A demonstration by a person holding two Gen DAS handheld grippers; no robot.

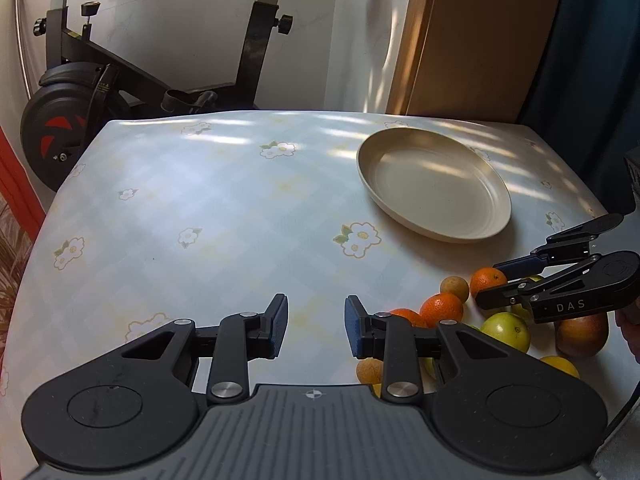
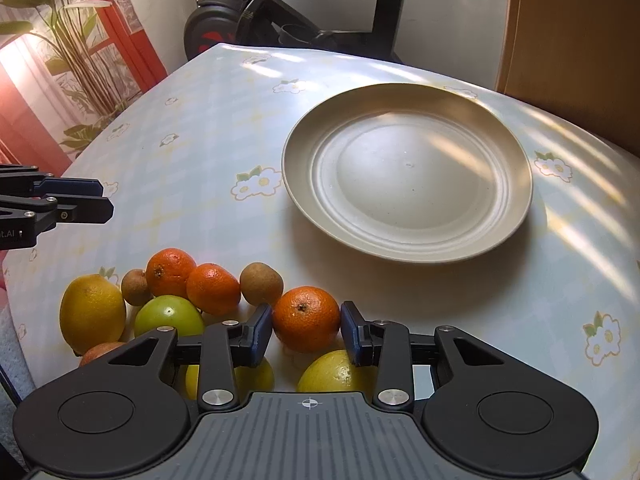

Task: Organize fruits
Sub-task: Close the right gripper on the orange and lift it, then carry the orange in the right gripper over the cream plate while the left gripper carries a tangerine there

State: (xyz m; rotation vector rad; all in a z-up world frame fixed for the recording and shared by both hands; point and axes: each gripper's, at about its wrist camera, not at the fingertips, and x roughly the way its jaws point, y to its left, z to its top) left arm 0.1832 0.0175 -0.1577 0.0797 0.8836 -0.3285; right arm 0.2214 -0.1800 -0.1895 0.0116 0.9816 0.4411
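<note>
A heap of fruit lies at the table's near edge. My right gripper (image 2: 306, 328) has an orange (image 2: 306, 318) between its blue pads, which touch it on both sides. Behind it lie two more oranges (image 2: 212, 288), two small brown fruits (image 2: 262, 283), a green apple (image 2: 168, 316) and a lemon (image 2: 92, 312). Another yellow fruit (image 2: 336, 372) sits under the fingers. A beige plate (image 2: 400, 254) stands beyond the heap with nothing on it. My left gripper (image 1: 316, 320) hovers over bare tablecloth left of the fruit, its pads a little apart and holding nothing. The right gripper (image 1: 490, 280) also shows there, over the oranges.
The table carries a pale checked cloth (image 1: 200, 200) with flower prints. An exercise bike (image 1: 80, 92) stands behind its far edge against the wall. A wooden panel (image 1: 472, 40) rises at the back right, and a potted plant (image 2: 72, 40) stands to the left.
</note>
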